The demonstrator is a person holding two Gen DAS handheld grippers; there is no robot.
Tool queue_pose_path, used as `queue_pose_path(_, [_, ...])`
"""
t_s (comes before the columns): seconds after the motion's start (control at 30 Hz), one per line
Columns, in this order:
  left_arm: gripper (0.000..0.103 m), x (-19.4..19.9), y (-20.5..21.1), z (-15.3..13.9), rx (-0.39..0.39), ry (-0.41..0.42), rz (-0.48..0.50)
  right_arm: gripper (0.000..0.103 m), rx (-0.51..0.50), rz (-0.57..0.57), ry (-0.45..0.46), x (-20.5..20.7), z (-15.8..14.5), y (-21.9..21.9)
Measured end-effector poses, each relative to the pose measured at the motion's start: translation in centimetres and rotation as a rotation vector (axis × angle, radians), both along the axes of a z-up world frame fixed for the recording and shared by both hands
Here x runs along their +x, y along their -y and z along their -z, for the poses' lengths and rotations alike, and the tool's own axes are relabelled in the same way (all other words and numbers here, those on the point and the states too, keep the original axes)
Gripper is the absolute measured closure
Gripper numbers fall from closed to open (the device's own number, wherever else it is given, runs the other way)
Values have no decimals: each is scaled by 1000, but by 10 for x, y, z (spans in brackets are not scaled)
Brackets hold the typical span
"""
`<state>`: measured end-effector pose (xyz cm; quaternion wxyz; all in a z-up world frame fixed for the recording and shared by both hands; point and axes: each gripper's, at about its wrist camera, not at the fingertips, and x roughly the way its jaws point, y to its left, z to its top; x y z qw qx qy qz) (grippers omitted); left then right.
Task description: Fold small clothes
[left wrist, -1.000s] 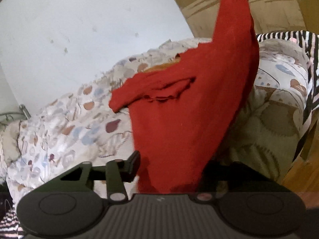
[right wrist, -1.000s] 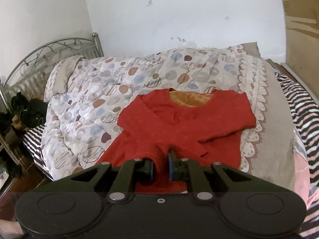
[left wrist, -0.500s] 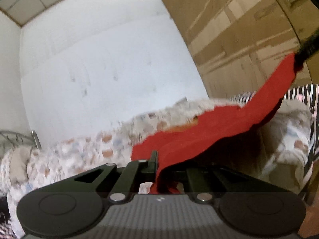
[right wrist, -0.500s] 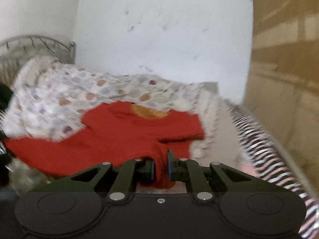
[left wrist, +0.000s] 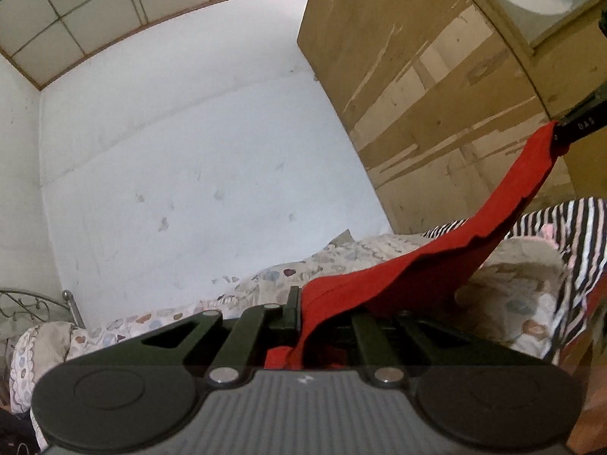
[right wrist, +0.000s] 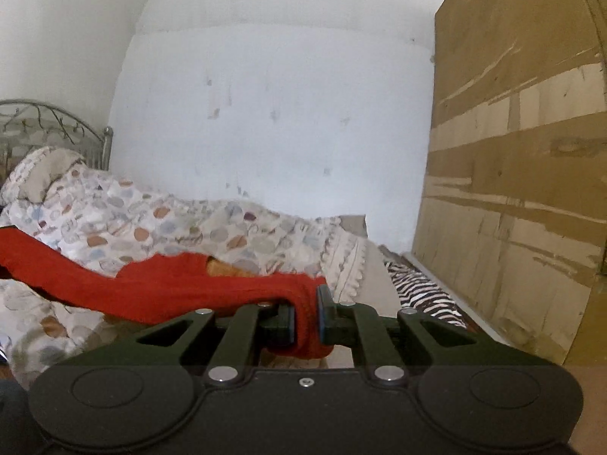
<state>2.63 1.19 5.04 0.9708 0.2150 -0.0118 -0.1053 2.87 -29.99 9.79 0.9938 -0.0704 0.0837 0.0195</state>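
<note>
A small red long-sleeved top [left wrist: 417,265] is held up off the bed, stretched between both grippers. My left gripper [left wrist: 303,311] is shut on one edge of its hem. My right gripper [right wrist: 305,311] is shut on the other edge; it also shows at the right edge of the left wrist view [left wrist: 580,125], pinching the cloth high up. In the right wrist view the red top [right wrist: 170,284] runs left over the bed, its orange-lined neck opening facing away. The far sleeves are hidden behind the cloth.
A bed with a patterned quilt [right wrist: 170,223] lies below the top. A zebra-striped blanket [right wrist: 421,295] lies at its right. A metal headboard [right wrist: 45,121] stands at the left. A brown wooden wardrobe [right wrist: 523,174] stands at the right, a white wall [right wrist: 284,113] behind.
Both grippers have lifted the hem and tilted upward, so the views now show wall and wardrobe. The top went from lying on the quilt to hanging stretched above it.
</note>
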Motion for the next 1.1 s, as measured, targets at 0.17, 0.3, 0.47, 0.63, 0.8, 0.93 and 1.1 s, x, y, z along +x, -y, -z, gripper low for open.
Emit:
queue_pose_path(0.17, [98,-34,-2,-23,-19,28,14,93,-5,-7,37,-41,-18,1])
queue_pose_path(0.3, [98,-58,-2,-39,-25,44,26,93,-11,-26,85,-74,-35,1])
queue_pose_path(0.47, [98,-86,-2,-52,-35,26,36,93,2,-50,119,-107,-45,5])
queue_pose_path(0.63, [98,-89,2,-55,15,-20,47,93,9,-52,115,-115,-46,10])
queue_pose_path(0.8, [98,-65,-5,-56,-12,-116,60,93,6,-65,70,-91,-42,10])
queue_pose_path(0.93, [98,-24,-13,-61,-21,-186,69,93,-19,-95,28,-51,-48,8])
queue_pose_path(1.1, [98,46,-17,-70,-11,-232,57,93,-33,-132,-39,27,-60,4])
